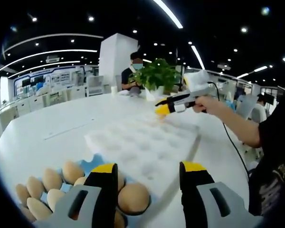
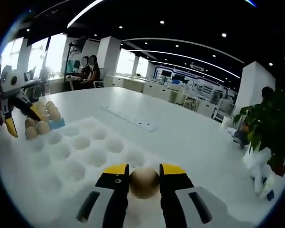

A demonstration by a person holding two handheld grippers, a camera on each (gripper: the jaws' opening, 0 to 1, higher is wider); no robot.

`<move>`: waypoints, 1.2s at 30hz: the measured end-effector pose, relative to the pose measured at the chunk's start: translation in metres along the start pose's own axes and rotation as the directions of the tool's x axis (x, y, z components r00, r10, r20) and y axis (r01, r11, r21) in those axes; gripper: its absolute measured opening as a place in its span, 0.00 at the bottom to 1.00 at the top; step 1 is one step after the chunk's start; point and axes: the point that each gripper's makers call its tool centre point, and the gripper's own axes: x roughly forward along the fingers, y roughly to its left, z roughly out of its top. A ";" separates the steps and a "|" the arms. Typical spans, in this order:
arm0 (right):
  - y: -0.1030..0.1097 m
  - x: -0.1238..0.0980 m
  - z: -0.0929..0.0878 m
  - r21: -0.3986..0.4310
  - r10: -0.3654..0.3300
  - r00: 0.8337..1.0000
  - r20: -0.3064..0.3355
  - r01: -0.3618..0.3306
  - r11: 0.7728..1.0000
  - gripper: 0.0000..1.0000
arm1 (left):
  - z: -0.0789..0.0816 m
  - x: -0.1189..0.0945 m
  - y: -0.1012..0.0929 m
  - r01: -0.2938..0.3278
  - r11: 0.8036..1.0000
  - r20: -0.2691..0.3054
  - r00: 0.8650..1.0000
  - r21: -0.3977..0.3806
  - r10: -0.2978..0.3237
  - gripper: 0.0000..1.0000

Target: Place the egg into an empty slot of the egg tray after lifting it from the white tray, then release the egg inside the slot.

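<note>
From the right gripper view I am seeing the white tray (image 2: 71,156) lying on the bench (image 2: 180,128), with one egg (image 2: 144,182) sitting between my right tongs (image 2: 144,187) at the tray's near edge. The egg tray (image 2: 54,123) is lying just beside the white tray's far left corner, with my left tongs (image 2: 20,114) hanging over it. In the left gripper view the egg tray (image 1: 92,164) is lying nearest me with eggs in its slots, the white tray (image 1: 142,142) is stretching away behind it, and a potted plant (image 1: 156,76) is standing at the bench's far side.
</note>
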 end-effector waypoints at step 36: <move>0.063 0.026 0.030 -0.059 0.112 0.994 0.004 -0.111 0.992 0.24 | -0.011 -0.021 0.013 -0.022 0.999 0.023 0.999 -0.037 0.023 0.53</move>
